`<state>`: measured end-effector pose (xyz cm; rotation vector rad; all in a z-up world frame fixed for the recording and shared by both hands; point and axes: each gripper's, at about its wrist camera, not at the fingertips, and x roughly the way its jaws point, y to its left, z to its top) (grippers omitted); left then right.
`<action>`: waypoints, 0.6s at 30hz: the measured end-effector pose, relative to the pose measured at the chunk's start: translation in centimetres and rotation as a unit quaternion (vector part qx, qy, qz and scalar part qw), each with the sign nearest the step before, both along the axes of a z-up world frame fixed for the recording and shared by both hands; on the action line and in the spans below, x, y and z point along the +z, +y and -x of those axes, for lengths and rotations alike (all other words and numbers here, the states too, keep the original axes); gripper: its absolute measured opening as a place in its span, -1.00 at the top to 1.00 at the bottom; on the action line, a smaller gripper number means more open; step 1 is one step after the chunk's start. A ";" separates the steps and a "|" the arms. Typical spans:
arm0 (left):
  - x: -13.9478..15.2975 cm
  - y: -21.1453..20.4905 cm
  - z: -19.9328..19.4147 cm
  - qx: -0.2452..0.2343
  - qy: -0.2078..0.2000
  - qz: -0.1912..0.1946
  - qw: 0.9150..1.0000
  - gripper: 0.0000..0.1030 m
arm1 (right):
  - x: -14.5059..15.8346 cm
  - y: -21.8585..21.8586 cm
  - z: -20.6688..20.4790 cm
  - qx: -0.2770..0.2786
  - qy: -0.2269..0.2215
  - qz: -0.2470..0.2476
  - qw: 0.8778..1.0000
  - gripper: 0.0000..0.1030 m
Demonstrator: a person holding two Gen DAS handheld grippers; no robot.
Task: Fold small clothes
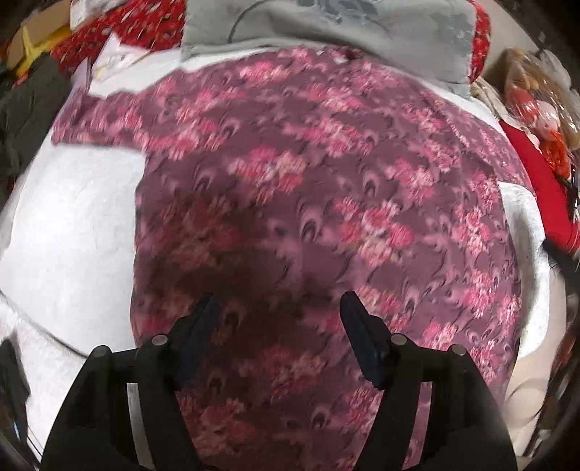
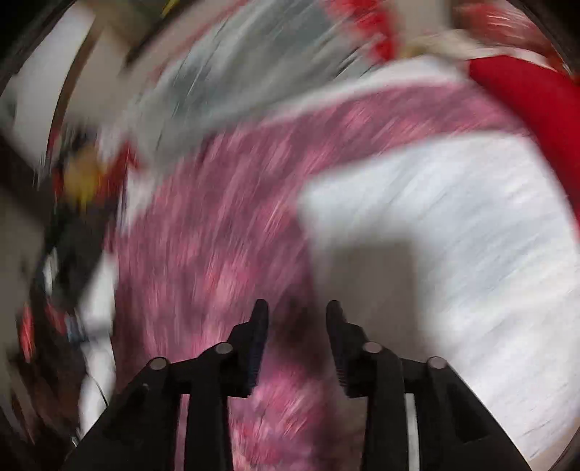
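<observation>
A purple garment with pink flower print (image 1: pixel 326 203) lies spread flat on a white cloth-covered surface (image 1: pixel 76 232). A sleeve reaches out to the upper left. My left gripper (image 1: pixel 279 300) is open and empty, hovering over the garment's near part. In the right wrist view, heavily blurred by motion, the same garment (image 2: pixel 203 232) runs from the lower middle to the upper right. My right gripper (image 2: pixel 297 308) is open and empty, above the garment's right edge where it meets the white surface (image 2: pixel 453 224).
A grey garment (image 1: pixel 344 29) lies past the far edge of the purple one. Red patterned fabric (image 1: pixel 119 32) and a red item (image 1: pixel 536 181) lie at the far left and right. Clutter, including a doll (image 1: pixel 536 94), rings the surface.
</observation>
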<state>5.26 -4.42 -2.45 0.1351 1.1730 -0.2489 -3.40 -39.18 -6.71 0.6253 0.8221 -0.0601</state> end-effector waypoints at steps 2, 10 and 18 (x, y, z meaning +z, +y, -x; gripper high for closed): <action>0.6 -0.6 -0.7 -0.005 -0.009 -0.001 1.000 -0.34 | 1.0 -7.3 1.0 -0.105 -0.025 -0.032 0.994 -0.09; 0.0 -1.6 -3.8 0.005 0.034 0.041 0.999 -0.34 | -7.1 -25.7 1.5 -0.353 -0.028 -0.240 0.904 -0.18; -0.2 -3.6 -8.4 0.012 0.038 0.065 0.997 -0.34 | -11.5 -29.1 -4.4 -0.392 -0.068 -0.303 0.866 -0.51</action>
